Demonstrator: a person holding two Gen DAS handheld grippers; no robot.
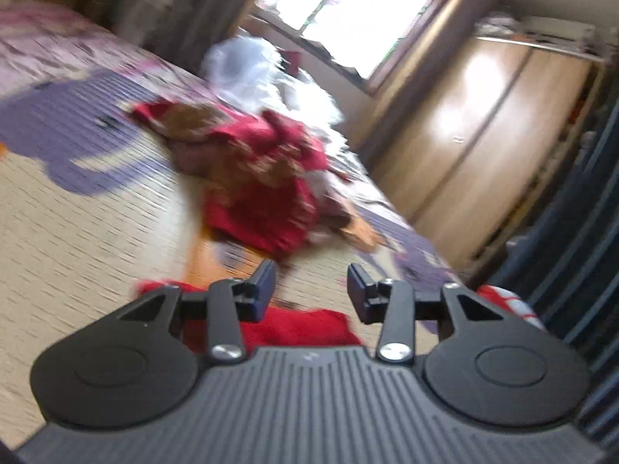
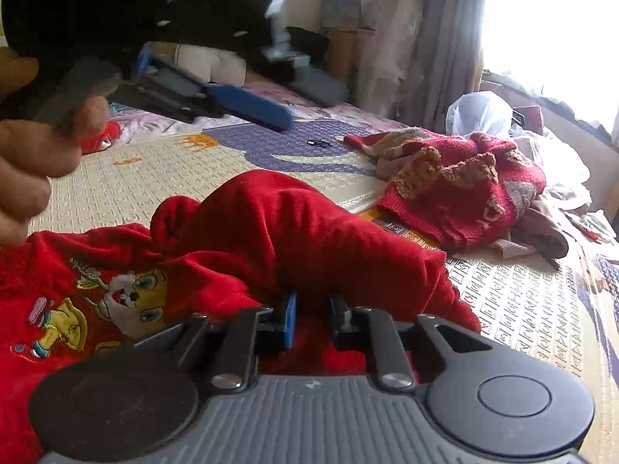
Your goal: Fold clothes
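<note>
A bright red garment (image 2: 271,224) with cartoon embroidery lies bunched on the patterned mat (image 2: 154,181). My right gripper (image 2: 312,305) is shut on a raised fold of it, and the cloth hides the fingertips. My left gripper (image 1: 311,278) hovers open above the mat with nothing between its fingers; part of the same red garment (image 1: 301,328) shows just under it. In the right wrist view a blue-padded finger (image 2: 247,105) of the left gripper hangs blurred at the upper left, above the garment, with a person's hand (image 2: 35,154) beside it.
A heap of a red and tan knit sweater (image 2: 464,193) with other clothes lies farther out on the mat. Behind it is a white plastic bag (image 2: 479,112) under a bright window. A wooden wardrobe (image 1: 483,135) stands past the mat's edge.
</note>
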